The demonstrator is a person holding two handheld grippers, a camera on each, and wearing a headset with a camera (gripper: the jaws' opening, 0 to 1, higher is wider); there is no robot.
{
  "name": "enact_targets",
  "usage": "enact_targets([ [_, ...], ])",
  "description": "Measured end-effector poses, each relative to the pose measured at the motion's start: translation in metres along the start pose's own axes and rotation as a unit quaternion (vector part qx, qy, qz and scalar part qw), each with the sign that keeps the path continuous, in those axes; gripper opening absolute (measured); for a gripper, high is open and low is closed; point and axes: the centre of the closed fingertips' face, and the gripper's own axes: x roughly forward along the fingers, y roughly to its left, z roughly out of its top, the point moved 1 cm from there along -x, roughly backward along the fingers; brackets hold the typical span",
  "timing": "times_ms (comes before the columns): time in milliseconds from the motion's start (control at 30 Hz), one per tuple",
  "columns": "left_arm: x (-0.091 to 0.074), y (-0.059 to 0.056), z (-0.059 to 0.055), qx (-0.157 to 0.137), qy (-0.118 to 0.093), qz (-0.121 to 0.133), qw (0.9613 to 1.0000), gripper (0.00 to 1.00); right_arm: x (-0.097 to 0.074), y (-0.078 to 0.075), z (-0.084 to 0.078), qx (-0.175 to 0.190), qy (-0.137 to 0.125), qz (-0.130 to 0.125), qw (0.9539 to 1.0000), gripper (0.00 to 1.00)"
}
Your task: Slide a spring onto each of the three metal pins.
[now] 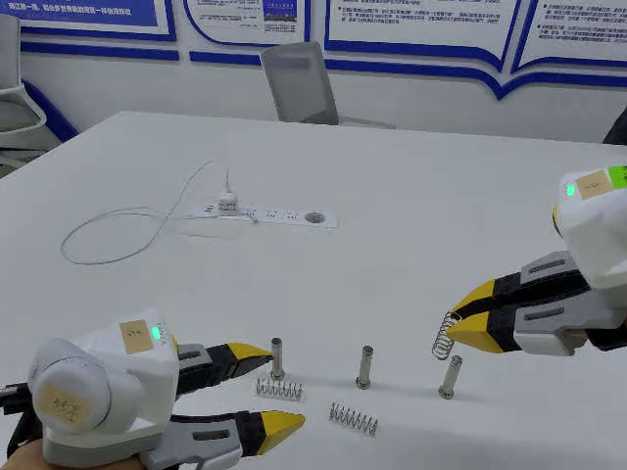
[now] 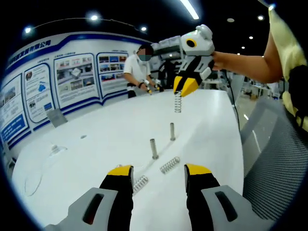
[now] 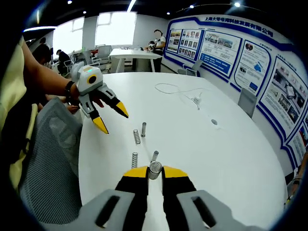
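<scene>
Three short metal pins stand upright in a row near the table's front: left pin (image 1: 277, 357), middle pin (image 1: 365, 366), right pin (image 1: 451, 376). All three are bare. One loose spring (image 1: 279, 389) lies by the left pin and another spring (image 1: 354, 419) lies in front of the middle pin. My right gripper (image 1: 457, 324) is shut on a third spring (image 1: 446, 335), which hangs just above and left of the right pin; it is seen end-on in that gripper's own view as spring (image 3: 154, 169). My left gripper (image 1: 271, 388) is open, its jaws either side of the left pin and the nearby spring.
A white power strip (image 1: 265, 213) with a looped cable lies mid-table. A grey chair (image 1: 299, 83) stands at the far edge below wall posters. A mesh chair (image 2: 274, 159) sits close beside the table's near edge. A person (image 2: 137, 72) stands at another table behind.
</scene>
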Motion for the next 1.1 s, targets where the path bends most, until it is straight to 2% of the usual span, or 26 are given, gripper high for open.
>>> enact_targets([
  [233, -0.014, 0.013, -0.008, -0.021, 0.0, 0.031, 0.9993, 0.51, -0.002, -0.014, -0.005, 0.005, 0.003, -0.018, 0.9998, 0.11],
  [467, -0.023, 0.017, -0.014, -0.033, 0.003, 0.046, 0.9984, 0.53, 0.005, -0.022, -0.017, 0.01, 0.017, -0.023, 0.9995, 0.11],
  [800, -0.022, 0.016, -0.017, -0.04, 0.004, 0.05, 0.9979, 0.56, 0.019, -0.031, -0.042, 0.027, 0.034, -0.029, 0.9986, 0.11],
  [1100, -0.02, 0.015, -0.019, -0.042, 0.004, 0.048, 0.9979, 0.55, 0.024, -0.033, -0.05, 0.039, 0.034, -0.029, 0.9982, 0.11],
])
